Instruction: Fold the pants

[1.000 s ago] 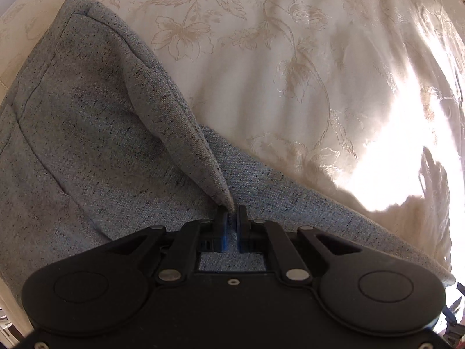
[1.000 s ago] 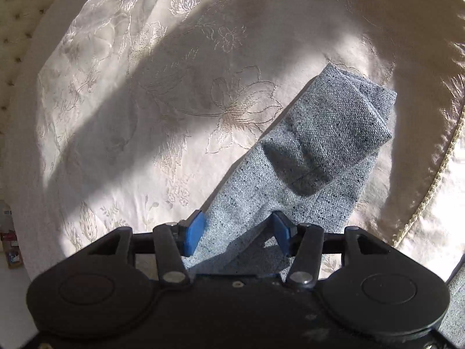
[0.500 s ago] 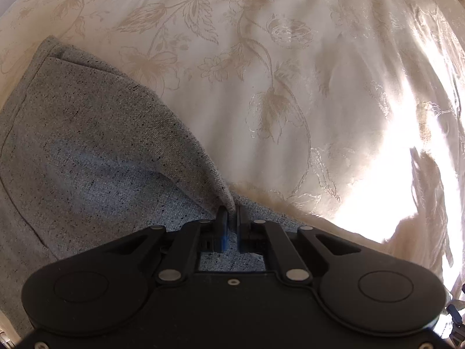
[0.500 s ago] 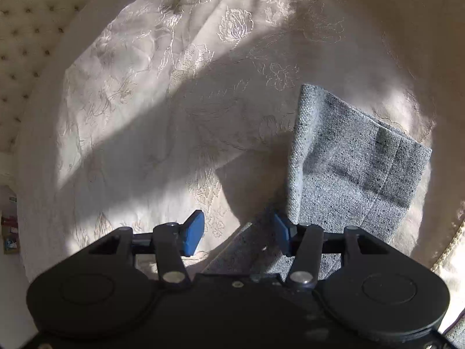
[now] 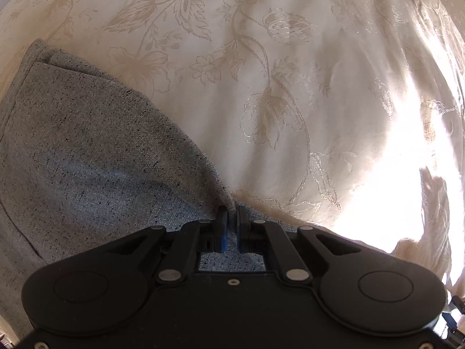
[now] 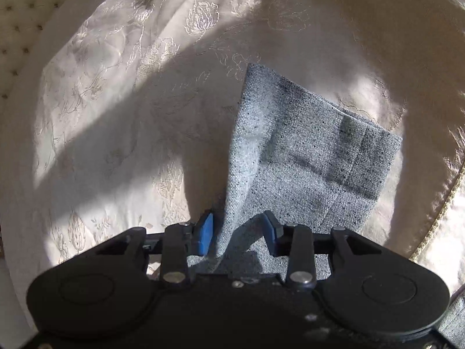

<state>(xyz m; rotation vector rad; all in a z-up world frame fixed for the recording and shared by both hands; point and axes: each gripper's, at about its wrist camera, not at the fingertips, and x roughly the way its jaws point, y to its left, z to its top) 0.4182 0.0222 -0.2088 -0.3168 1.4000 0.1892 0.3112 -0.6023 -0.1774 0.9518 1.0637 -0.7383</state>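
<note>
Grey speckled pants lie on a cream floral bedspread. In the left wrist view the waist end with a pocket seam fills the left side. My left gripper is shut on a raised fold of the pants' edge. In the right wrist view a pant leg with its hem lies ahead, one edge lifted into a ridge. My right gripper has its blue pads apart with that ridge of cloth between them, near the left pad.
A tufted cream headboard shows at the upper left of the right wrist view. A corded bedspread edge runs at the right. Strong sunlight falls on the bedspread at the right of the left wrist view.
The left gripper has moved with the pinched fold, so less grey cloth shows. The right gripper's pads have narrowed around the leg, whose edge now stands up between them.
</note>
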